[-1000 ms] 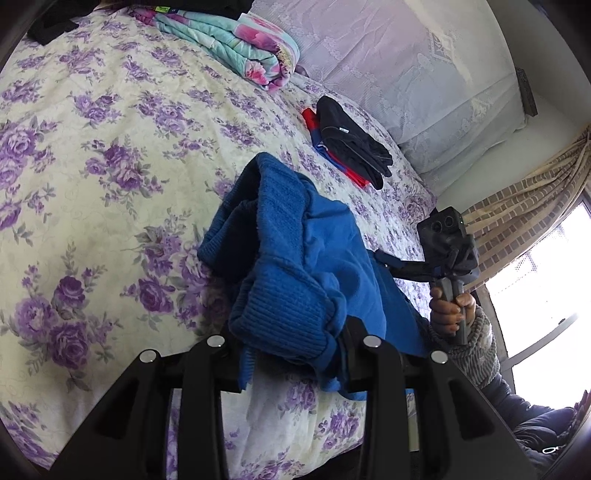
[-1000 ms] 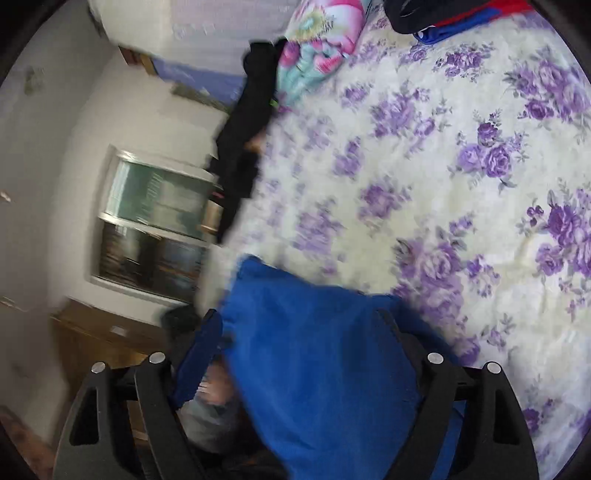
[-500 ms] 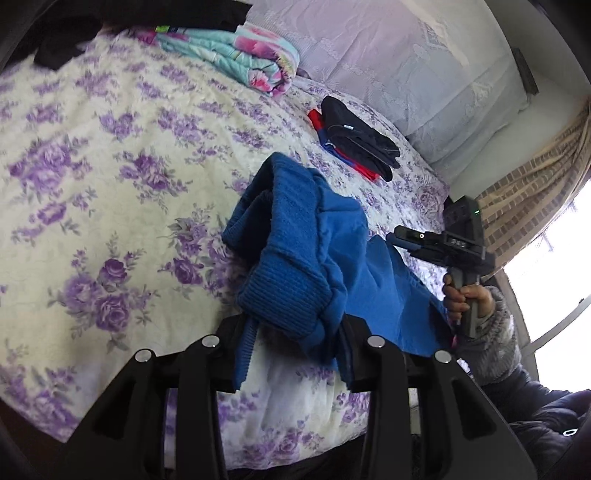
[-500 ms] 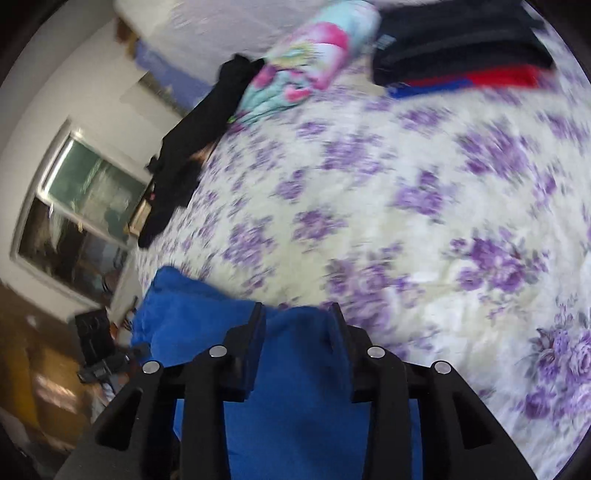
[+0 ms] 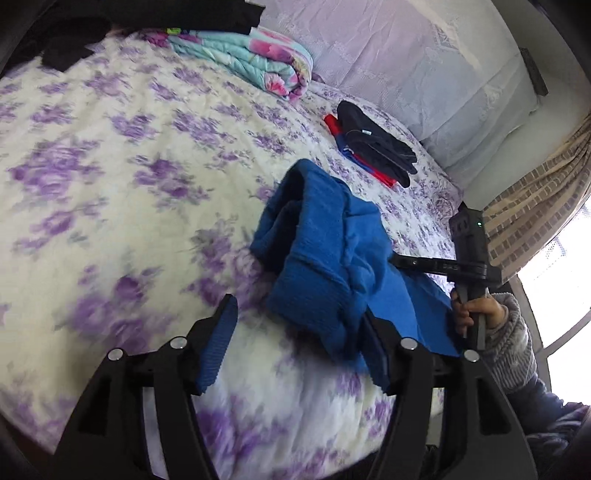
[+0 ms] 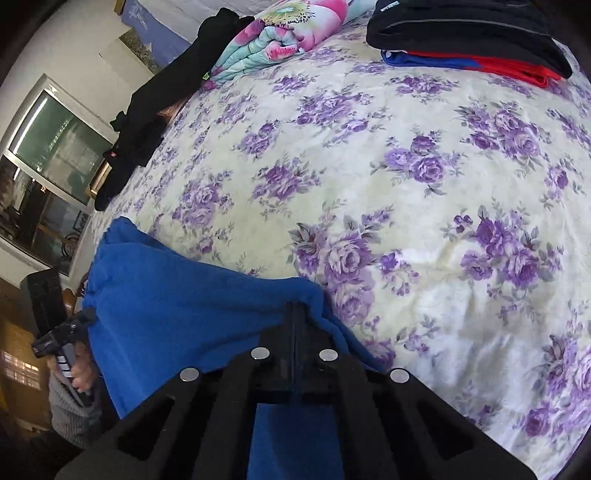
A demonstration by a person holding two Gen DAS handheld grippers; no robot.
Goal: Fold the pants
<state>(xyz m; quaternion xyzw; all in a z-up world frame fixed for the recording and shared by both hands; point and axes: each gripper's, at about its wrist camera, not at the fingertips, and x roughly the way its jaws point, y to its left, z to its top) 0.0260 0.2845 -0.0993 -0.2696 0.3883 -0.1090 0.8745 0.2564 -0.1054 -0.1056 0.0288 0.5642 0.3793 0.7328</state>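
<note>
The blue pants are lying bunched near the edge of the floral bedspread, ribbed cuff toward the left gripper. That gripper's fingers are standing spread wide, the cuff sitting between them against the right one. The right gripper is pinching blue fabric, fingers pressed together on it. Farther up the bed, a folded stack of dark, red and blue clothes is resting beside a rolled floral quilt.

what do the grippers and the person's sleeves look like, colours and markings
Both grippers, left gripper and right gripper, are matte black plastic with round silver bolt heads. The left's jaws carry blue ribbed pads. The right's handle shows a green light. The sleeve is grey ribbed knit.
</note>
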